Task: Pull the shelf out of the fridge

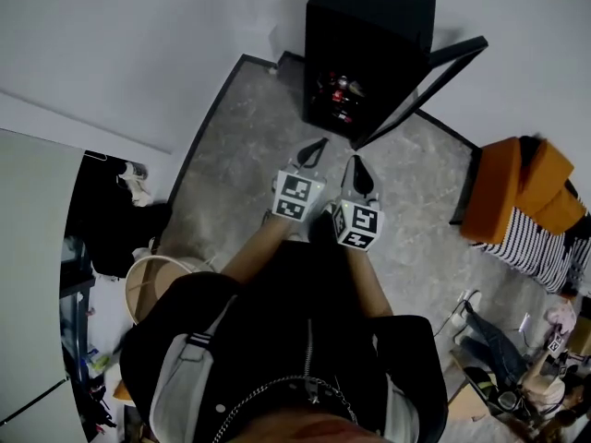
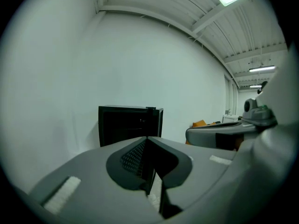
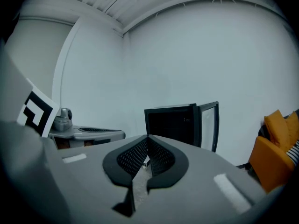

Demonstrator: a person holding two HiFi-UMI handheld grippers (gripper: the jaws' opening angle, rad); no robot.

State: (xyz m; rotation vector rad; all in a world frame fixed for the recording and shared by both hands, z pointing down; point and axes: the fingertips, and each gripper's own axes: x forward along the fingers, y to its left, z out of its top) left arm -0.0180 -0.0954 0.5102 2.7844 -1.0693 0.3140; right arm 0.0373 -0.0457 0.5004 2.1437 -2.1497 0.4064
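A small black fridge (image 1: 367, 49) stands against the white wall, its glass door (image 1: 427, 86) swung open to the right. Reddish items show inside on a shelf (image 1: 338, 92). In the left gripper view the fridge (image 2: 129, 123) is ahead, dark inside; in the right gripper view the fridge (image 3: 172, 122) and its open door (image 3: 209, 124) stand ahead too. My left gripper (image 1: 315, 150) and right gripper (image 1: 360, 175) are side by side, some way short of the fridge, both pointing at it. Both are shut with nothing between the jaws.
An orange chair (image 1: 512, 187) with a striped cloth (image 1: 543, 247) stands right of the fridge. A round woven basket (image 1: 152, 280) sits at the left by dark clutter. Bags and shoes (image 1: 489, 349) lie at the lower right. Grey speckled floor (image 1: 249, 164) lies between me and the fridge.
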